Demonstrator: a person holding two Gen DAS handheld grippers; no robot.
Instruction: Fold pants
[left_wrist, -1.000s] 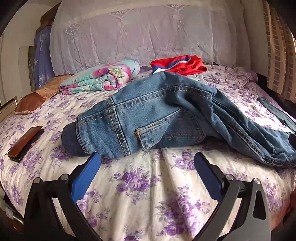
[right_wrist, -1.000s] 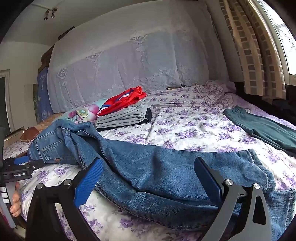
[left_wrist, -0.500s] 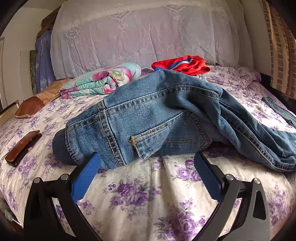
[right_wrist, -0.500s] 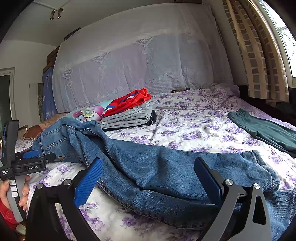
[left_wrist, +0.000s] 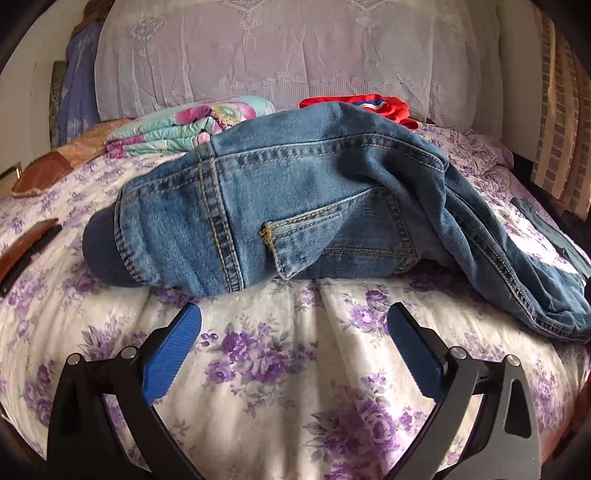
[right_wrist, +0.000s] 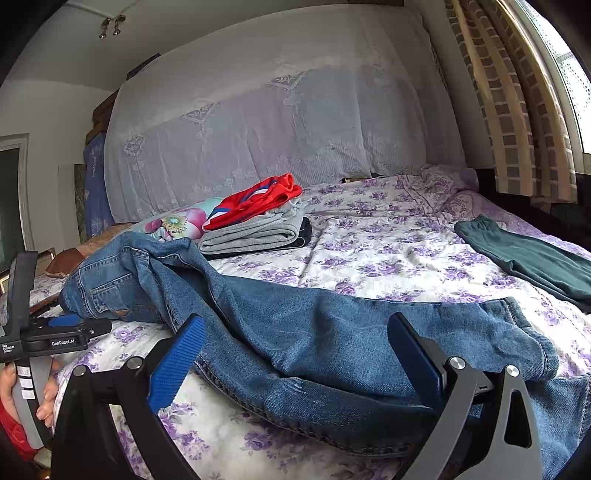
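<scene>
Left gripper (left_wrist: 293, 317): fingers apart, empty, near the waist to seize it.
Right gripper (right_wrist: 295, 328): apart over the leg.
Crumpled blue denim jeans (left_wrist: 295, 206): on floral purple bedspread (left_wrist: 295, 387), probably unfolded.

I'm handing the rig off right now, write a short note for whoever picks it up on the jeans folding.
Left gripper: open, holds nothing, pointed at the waist end of the jeans, just short of the denim.
Right gripper: open, holds nothing, with the leg part of the jeans between its fingers, not clamped.
The jeans lie crumpled across the floral bedspread, waist bunched on the left, legs trailing to the right.
Done: nothing folded yet.
Left: grasp waist and legs, spread them flat, then fold.
Also on the bed: a stack of folded clothes and green trousers, both apart from the jeans.
</scene>
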